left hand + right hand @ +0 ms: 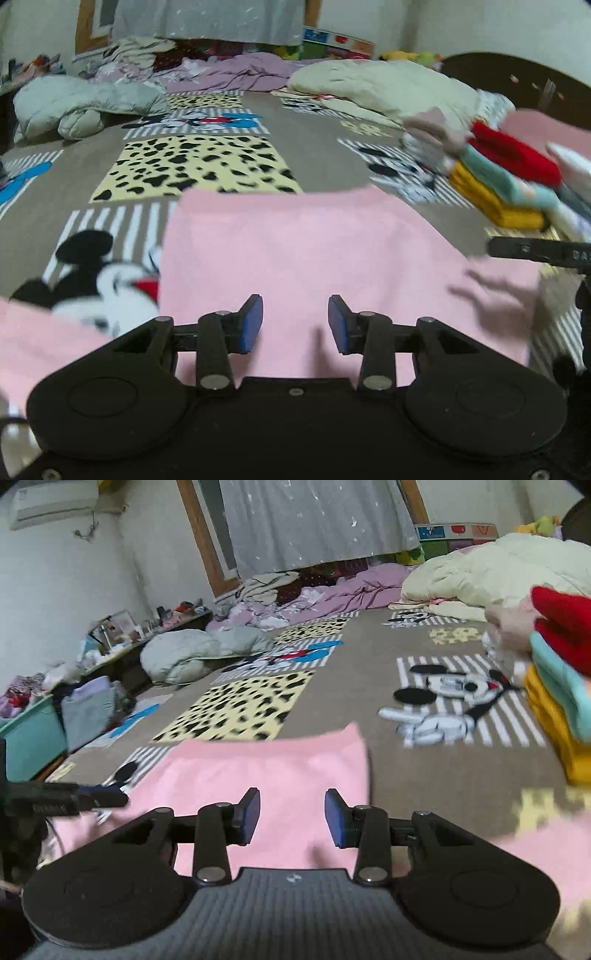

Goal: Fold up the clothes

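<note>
A pink garment (295, 251) lies flat on the cartoon-print bedspread (314, 147), folded into a rough rectangle. My left gripper (295, 325) hovers over its near part, open, with nothing between the blue pads (251, 325). The right wrist view shows the same pink garment (266, 775) from its right side. My right gripper (291, 821) is open above it, and its blue pads (249, 819) hold nothing. The right gripper's black finger (535, 251) pokes in at the right edge of the left view. The left gripper's finger (74, 797) shows at the left edge of the right view.
A stack of folded clothes (509, 173), red, teal and yellow, sits to the right on the bed (561, 686). Crumpled bedding (85, 103) and a cream duvet (388, 85) lie at the far side. A teal bin (29, 734) of clothes stands beside the bed on the left.
</note>
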Action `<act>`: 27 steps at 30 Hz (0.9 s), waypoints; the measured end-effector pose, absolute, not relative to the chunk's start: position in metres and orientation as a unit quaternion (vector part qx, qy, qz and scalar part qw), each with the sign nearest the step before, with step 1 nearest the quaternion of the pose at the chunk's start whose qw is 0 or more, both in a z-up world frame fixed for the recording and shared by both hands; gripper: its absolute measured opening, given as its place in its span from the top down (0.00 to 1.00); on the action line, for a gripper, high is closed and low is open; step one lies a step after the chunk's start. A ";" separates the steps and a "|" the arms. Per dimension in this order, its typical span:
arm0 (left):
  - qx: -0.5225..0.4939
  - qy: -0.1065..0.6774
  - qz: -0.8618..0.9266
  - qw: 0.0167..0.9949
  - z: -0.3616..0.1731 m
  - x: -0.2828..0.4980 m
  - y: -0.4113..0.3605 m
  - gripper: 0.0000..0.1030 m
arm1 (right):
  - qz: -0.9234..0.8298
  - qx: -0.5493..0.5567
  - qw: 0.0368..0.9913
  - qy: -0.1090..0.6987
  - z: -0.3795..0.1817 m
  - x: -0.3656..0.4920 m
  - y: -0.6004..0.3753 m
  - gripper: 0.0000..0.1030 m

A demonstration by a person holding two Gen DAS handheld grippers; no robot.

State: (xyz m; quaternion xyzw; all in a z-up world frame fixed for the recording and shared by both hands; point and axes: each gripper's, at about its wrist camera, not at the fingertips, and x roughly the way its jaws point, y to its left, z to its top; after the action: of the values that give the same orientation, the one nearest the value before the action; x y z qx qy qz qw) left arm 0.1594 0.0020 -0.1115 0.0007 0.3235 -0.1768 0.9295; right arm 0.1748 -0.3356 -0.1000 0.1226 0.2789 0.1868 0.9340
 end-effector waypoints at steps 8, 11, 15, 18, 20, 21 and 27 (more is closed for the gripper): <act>0.010 0.300 -0.176 0.938 -0.125 0.082 -0.020 0.65 | 0.252 0.064 0.926 0.273 -0.118 0.091 -0.284 0.62; 0.098 0.333 -0.161 0.924 -0.156 0.071 -0.044 0.64 | 0.252 0.007 0.919 0.303 -0.139 0.079 -0.263 0.63; 0.125 0.310 -0.160 0.929 -0.149 0.051 -0.049 0.65 | 0.255 -0.032 0.910 0.324 -0.156 0.063 -0.256 0.63; 0.094 0.272 -0.161 0.944 -0.140 0.046 -0.045 0.64 | 0.249 -0.045 0.921 0.295 -0.139 0.048 -0.261 0.63; 0.097 0.256 -0.154 0.950 -0.139 0.049 -0.045 0.64 | 0.245 -0.029 0.929 0.274 -0.132 0.048 -0.262 0.63; 0.099 0.263 -0.149 0.948 -0.143 0.052 -0.045 0.64 | 0.244 -0.032 0.934 0.259 -0.129 0.048 -0.259 0.63; 0.156 0.305 -0.157 0.926 -0.160 0.053 -0.050 0.60 | 0.206 -0.015 0.923 0.325 -0.156 0.073 -0.253 0.58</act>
State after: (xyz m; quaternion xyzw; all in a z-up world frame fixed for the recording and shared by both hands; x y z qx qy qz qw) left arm 0.0534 -0.0499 -0.1603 0.1556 0.3047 -0.1569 0.9265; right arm 0.0728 -0.2527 -0.1562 -0.0151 0.3246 0.2059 0.9230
